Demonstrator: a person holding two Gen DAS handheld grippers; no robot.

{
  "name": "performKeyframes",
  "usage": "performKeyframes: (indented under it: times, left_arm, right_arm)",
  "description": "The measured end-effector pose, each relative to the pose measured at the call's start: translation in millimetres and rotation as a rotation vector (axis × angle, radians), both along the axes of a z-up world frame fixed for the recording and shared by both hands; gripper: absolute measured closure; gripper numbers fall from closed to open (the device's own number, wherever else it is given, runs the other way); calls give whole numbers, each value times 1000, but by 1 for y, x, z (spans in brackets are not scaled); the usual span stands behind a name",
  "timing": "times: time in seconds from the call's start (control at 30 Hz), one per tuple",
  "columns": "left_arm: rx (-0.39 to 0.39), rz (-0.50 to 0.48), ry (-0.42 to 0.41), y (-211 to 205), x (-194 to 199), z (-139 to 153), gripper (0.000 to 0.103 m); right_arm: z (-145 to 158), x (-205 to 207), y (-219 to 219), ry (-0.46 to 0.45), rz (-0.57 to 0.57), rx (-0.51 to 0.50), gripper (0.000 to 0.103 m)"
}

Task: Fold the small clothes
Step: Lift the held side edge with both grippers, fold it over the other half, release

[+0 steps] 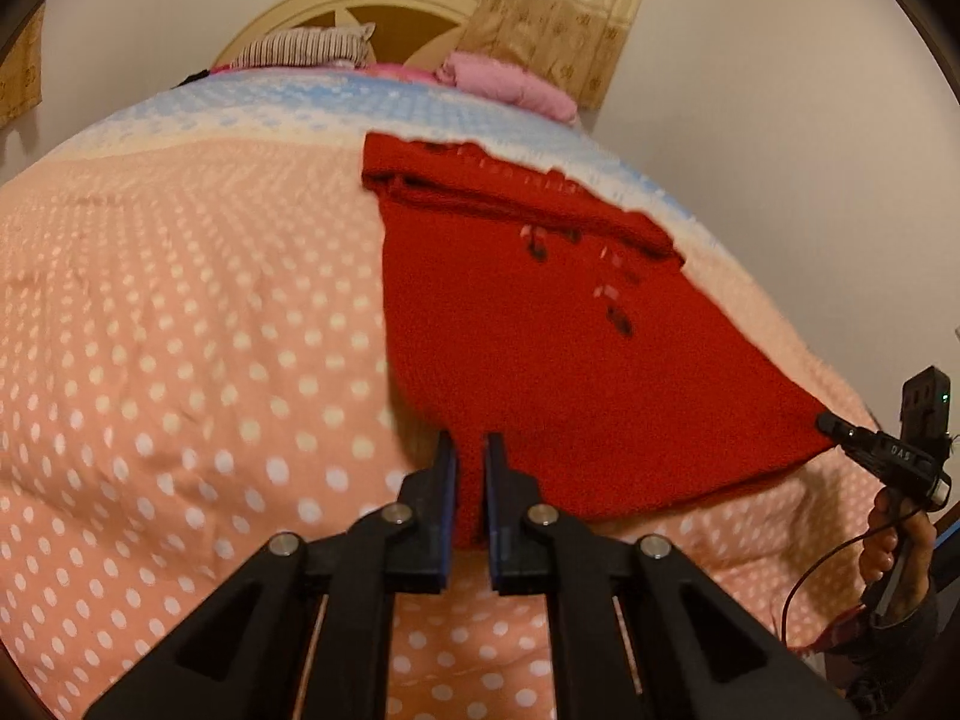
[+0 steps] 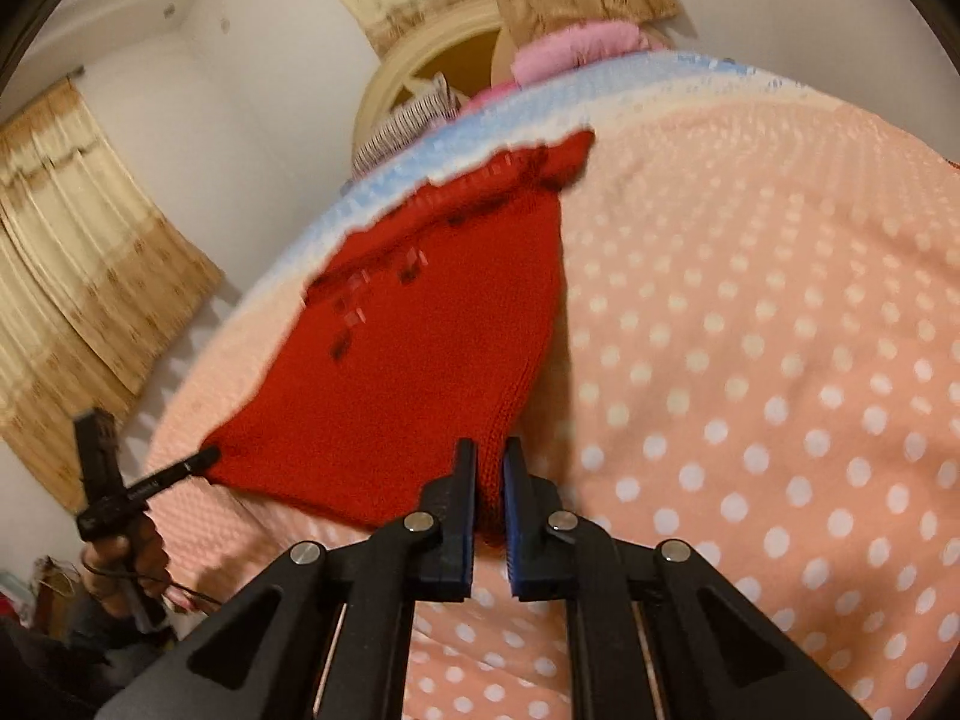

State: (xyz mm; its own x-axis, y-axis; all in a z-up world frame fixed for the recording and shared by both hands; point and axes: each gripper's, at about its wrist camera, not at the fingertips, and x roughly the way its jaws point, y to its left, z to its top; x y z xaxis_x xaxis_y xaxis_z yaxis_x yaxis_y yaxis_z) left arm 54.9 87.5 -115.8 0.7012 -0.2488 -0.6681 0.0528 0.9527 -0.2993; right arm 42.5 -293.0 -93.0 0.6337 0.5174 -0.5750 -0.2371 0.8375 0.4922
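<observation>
A small red knitted garment (image 1: 540, 360) lies on the pink dotted bedspread (image 1: 180, 360), its far end folded over with dark buttons showing. My left gripper (image 1: 469, 450) is shut on one near corner of its hem, the cloth pinched between the blue pads. My right gripper (image 1: 825, 422) grips the other near corner, held by a hand (image 1: 894, 546). In the right wrist view the right gripper (image 2: 489, 456) is shut on the red garment (image 2: 420, 372) at its hem edge, and the left gripper (image 2: 210, 455) pinches the far corner. The near hem is lifted slightly off the bedspread (image 2: 750, 360).
At the bed's head stand a cream headboard (image 1: 360, 6), a striped pillow (image 1: 300, 48) and a pink folded blanket (image 1: 510, 84). Beige curtains (image 2: 78, 276) hang on the walls. The bed's edge falls away beside the garment's right side (image 1: 780, 300).
</observation>
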Motion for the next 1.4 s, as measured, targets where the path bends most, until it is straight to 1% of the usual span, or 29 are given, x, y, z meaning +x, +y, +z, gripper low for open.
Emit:
performKeyframes:
  times: [0.07, 0.2, 0.33, 0.43, 0.5, 0.63, 0.8, 0.97, 1.07, 1.17, 1.3, 1.4]
  left_arm:
    - [5, -5, -12, 0, 5, 4, 95]
    - [-41, -13, -18, 2, 21, 12, 95]
    - [-41, -25, -57, 1, 36, 30, 95]
    - [-61, -30, -83, 5, 47, 44, 95]
    - [-77, -26, -97, 10, 52, 51, 95]
    - [-106, -11, -127, 25, 70, 69, 95]
    - [-101, 8, -176, 35, 97, 91, 95]
    - [-95, 14, -201, 41, 136, 111, 95]
    - [-101, 20, -206, 44, 158, 119, 95]
    - [-91, 19, -211, 46, 184, 125, 95]
    - [-58, 20, -193, 45, 217, 123, 95]
    - [-32, 23, -155, 46, 250, 112, 95]
  right_arm:
    - [7, 2, -2, -12, -12, 28, 96]
    - [21, 9, 0, -40, -26, 38, 96]
    - [44, 21, 2, -79, -37, 44, 96]
    - [64, 31, 3, -114, -42, 45, 96]
    - [81, 42, 6, -144, -44, 45, 96]
    - [105, 61, 12, -188, -43, 36, 96]
    - [139, 88, 22, -241, -41, 20, 96]
    - [168, 125, 35, -280, -43, -8, 96]
    - [178, 148, 42, -288, -52, -24, 96]
    - [180, 175, 45, -281, -62, -40, 96]
    - [171, 217, 47, -242, -82, -56, 96]
    - [159, 247, 49, -206, -91, -70, 96]
